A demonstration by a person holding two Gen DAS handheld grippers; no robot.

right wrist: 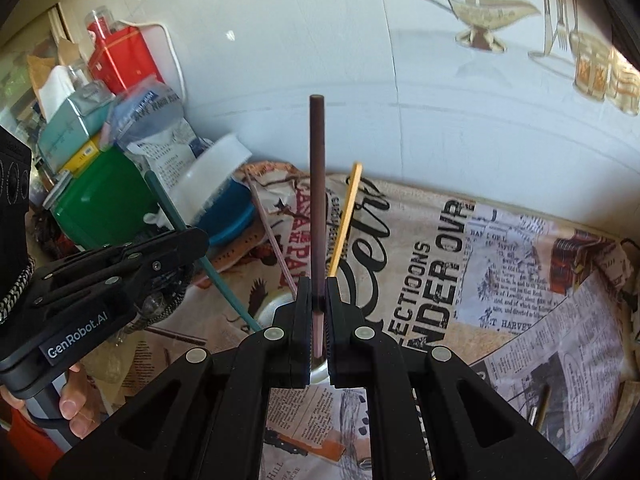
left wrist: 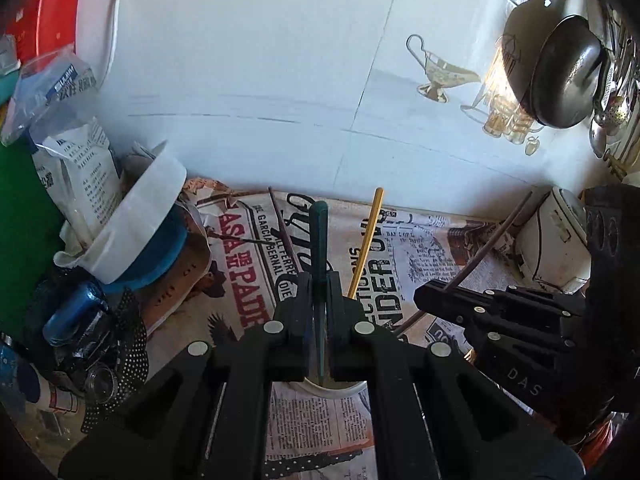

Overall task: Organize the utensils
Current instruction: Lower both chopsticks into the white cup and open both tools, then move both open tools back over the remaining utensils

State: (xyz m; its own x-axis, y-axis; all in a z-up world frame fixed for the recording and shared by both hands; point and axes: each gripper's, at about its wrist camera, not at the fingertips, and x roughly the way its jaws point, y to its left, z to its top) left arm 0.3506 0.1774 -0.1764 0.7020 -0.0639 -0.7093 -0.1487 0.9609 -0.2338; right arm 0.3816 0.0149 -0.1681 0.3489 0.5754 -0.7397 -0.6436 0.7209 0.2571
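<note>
In the left wrist view my left gripper (left wrist: 319,285) is shut on a teal chopstick (left wrist: 320,232) that points up and away over a white cup (left wrist: 334,390), whose rim shows just below the jaws. A yellow chopstick (left wrist: 366,240) and a thin dark one (left wrist: 285,236) lean out of that cup. My right gripper (left wrist: 425,293) comes in from the right, shut on a brown chopstick (left wrist: 494,240). The right wrist view shows the right gripper (right wrist: 318,285) clamped on the brown chopstick (right wrist: 317,184), and the left gripper (right wrist: 199,241) with the teal chopstick (right wrist: 182,224) beside it.
A newspaper-print cloth (left wrist: 424,264) covers the counter. Tins, packets and a white-lidded blue tub (left wrist: 144,236) crowd the left. A black pan (left wrist: 564,72) hangs on the tiled wall at right, above a white appliance (left wrist: 554,240). A person's hand (right wrist: 74,406) grips the left tool.
</note>
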